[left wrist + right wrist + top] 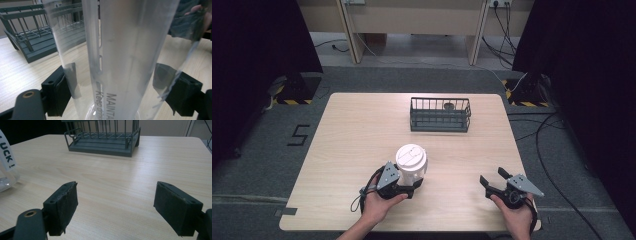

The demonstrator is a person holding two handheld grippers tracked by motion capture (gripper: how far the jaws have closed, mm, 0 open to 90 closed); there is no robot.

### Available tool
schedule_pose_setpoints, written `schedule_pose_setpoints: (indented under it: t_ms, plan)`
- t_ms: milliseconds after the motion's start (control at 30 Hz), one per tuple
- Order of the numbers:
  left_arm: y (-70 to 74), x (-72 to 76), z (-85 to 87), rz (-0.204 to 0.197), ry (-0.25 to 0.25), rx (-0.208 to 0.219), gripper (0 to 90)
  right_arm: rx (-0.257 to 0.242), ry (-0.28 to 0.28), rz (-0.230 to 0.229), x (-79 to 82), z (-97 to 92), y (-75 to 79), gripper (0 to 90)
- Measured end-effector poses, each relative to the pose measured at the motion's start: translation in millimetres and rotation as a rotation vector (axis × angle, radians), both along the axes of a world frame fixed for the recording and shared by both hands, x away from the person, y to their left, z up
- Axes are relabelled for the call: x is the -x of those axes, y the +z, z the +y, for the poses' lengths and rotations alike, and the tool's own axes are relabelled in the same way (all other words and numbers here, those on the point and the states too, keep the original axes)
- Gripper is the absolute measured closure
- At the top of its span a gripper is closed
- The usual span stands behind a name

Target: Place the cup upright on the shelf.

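Your left hand-held gripper (404, 186) sits at the near-left-centre of the desk (362, 140), w/ its jaws on either side of a clear plastic container (412, 167) that has a white lid. In the left gripper view the container (125, 50) stands upright btwn the two black pads (60, 92), both pads pressed to its wall, so you've got it clamped; grey print "MAINTA…" and "Keep…" runs down its side. Your right hand-held gripper (494, 181) rests at the near-right of the desk, well apart from the container, jaws spread wide w/ nothing btwn them; in the right gripper view it (125, 207) has bare desk (112, 182) showing in the gap, and the container's edge (6, 170) is at the far left w/ the letters "UCK !" on it. A dark grey wire basket (440, 114) stands at the far centre-right of the desk, w/ a small dark round thing (449, 106) inside, too small to ID
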State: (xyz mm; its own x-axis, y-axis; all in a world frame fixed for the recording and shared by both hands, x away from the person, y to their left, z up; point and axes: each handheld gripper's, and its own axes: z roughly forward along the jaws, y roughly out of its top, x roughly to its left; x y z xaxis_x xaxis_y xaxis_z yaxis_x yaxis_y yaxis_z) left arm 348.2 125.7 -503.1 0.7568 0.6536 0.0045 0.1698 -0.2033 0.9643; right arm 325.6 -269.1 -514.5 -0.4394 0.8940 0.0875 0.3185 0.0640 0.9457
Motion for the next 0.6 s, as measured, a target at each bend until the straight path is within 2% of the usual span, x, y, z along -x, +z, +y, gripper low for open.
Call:
schedule_pose_setpoints:
  t_ms: [300, 600]
  plan:
    - [6.4, -9.8, 3.0, -0.005, 0.012, -0.008, 18.0, 0.000, 0.000, 0.003, -0.1, -0.1, 0.1, 19.7]
    - [13.7, -20.3, -1.8, -0.009, 0.012, -0.021, 18.1, -0.001, -0.001, 0.000, -0.3, -0.5, 0.0, 19.7]
